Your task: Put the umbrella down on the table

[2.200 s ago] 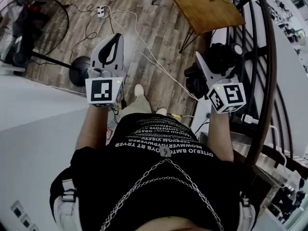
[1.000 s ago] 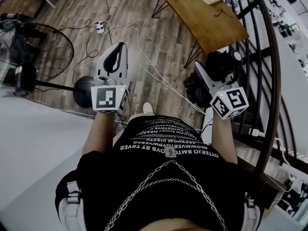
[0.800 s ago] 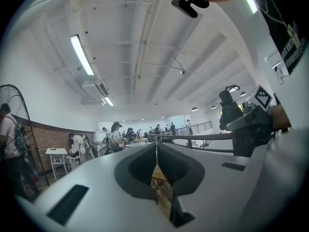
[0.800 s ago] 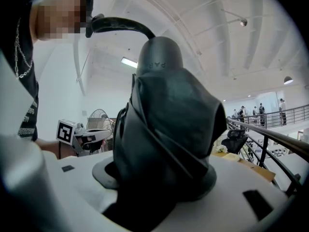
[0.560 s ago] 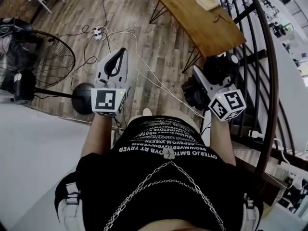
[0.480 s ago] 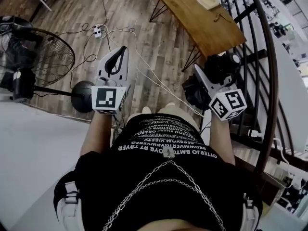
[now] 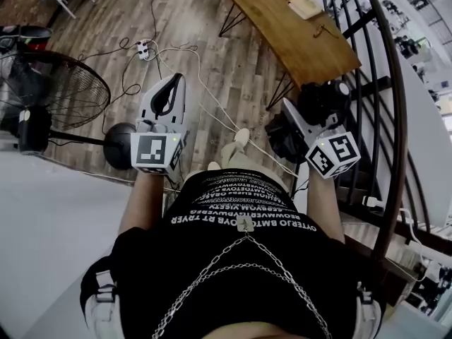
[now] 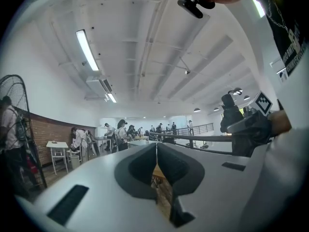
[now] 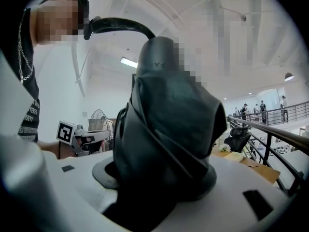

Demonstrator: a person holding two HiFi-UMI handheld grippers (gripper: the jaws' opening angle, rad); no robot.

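Note:
A folded black umbrella (image 7: 316, 108) (image 9: 169, 129) stands upright between the jaws of my right gripper (image 7: 307, 119), which is shut on it; in the right gripper view its dark fabric fills the middle and its curved handle (image 9: 120, 25) arches overhead. My left gripper (image 7: 168, 97) is held level at the left, jaws shut with nothing between them; in the left gripper view the pads (image 8: 156, 166) meet. The wooden table (image 7: 289, 23) lies ahead at the upper right, past both grippers.
A curved black railing (image 7: 395, 104) runs down the right side. A standing fan (image 7: 53, 83) with a round base (image 7: 120, 143) is at the left. A power strip (image 7: 146, 48) and white cables (image 7: 212, 97) cross the wooden floor. A notebook (image 7: 306, 6) lies on the table.
The view has advanced over the floor toward the table, and the fan has slid left. Both grippers keep their pose, the umbrella still held in the right one.

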